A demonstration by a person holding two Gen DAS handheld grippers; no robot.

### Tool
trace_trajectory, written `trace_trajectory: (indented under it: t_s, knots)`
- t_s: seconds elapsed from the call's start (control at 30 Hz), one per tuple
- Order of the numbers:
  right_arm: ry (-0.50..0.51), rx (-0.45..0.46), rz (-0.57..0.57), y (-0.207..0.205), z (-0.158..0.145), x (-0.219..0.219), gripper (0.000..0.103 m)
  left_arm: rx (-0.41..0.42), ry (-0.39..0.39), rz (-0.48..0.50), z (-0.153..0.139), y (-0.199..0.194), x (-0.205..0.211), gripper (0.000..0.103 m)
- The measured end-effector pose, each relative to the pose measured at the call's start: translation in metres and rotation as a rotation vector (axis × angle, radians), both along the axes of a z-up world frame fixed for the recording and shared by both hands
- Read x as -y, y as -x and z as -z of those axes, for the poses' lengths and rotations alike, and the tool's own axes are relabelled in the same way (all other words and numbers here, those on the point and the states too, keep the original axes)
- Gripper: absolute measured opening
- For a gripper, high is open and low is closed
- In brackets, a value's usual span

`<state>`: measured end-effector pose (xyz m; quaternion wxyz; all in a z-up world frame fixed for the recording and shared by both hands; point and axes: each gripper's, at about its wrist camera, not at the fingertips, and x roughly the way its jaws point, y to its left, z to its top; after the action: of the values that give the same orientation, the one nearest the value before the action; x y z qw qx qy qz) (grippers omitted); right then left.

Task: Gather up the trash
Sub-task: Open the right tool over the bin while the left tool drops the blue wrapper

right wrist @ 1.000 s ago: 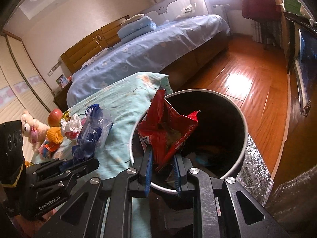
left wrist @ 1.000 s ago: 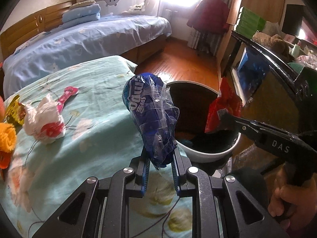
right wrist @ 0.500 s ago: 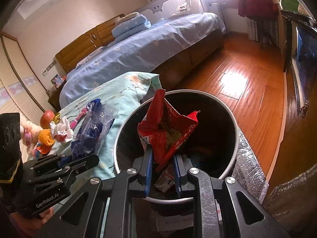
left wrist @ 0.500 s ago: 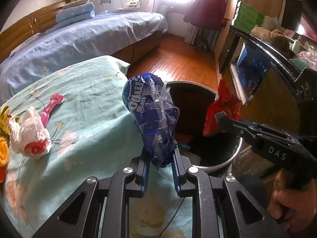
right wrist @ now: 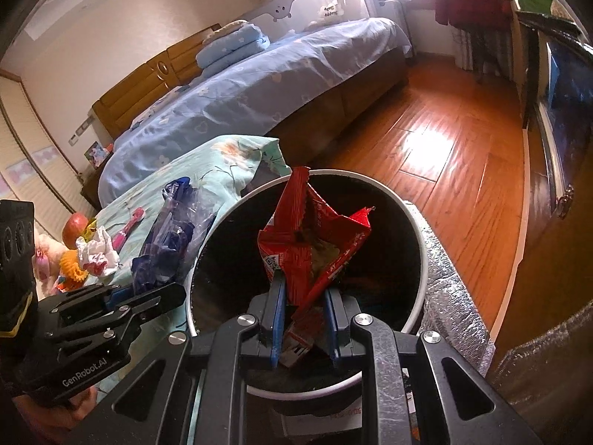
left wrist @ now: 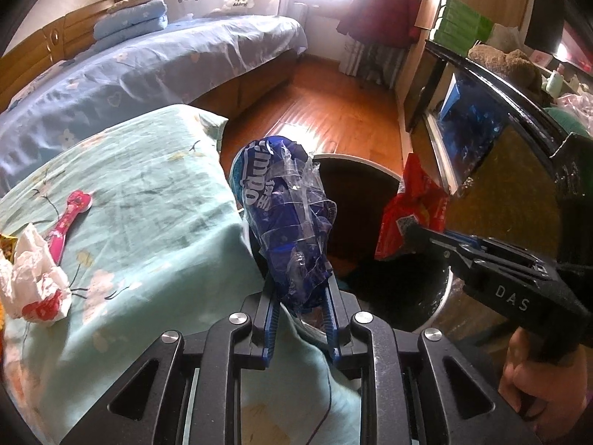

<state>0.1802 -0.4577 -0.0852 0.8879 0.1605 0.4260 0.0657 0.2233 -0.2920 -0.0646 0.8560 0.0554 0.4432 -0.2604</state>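
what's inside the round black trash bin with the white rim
The black trash bin has dark walls; the red snack wrapper held by the right gripper hangs over its opening. A few scraps show at the bottom, but wrapper and shadow hide most of it.
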Motion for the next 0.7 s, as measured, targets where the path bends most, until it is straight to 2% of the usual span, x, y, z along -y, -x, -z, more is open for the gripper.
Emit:
trace_trajectory:
  t_s: [0.23,0.37,0.43,0.47,0.53,0.57,0.7]
  knots:
    - [0.009,-0.012,0.004,-0.006,0.001,0.003,0.022,0.008,0.002,0.014,-0.001,-0.002,0.003,0.022]
    - [0.016,-0.012,0.007,-0.007,0.0,0.003,0.027,0.021,0.008,0.019,-0.003,0.001,0.002,0.028]
    - [0.02,-0.012,0.009,-0.006,0.0,0.002,0.033,0.03,0.009,0.019,-0.004,0.003,0.001,0.034]
    - [0.017,-0.011,0.009,-0.006,-0.001,0.003,0.04,0.032,0.01,0.018,-0.004,0.004,-0.001,0.043]
    - [0.011,-0.009,0.013,-0.005,-0.001,0.004,0.045,0.04,0.015,0.005,-0.005,0.007,-0.007,0.055]
    - [0.01,-0.009,0.015,-0.005,-0.002,0.004,0.046,0.043,0.019,-0.001,-0.006,0.009,-0.01,0.055]
    - [0.006,0.003,0.029,-0.001,-0.005,0.005,0.063,0.049,0.038,-0.03,-0.009,0.021,-0.031,0.057]
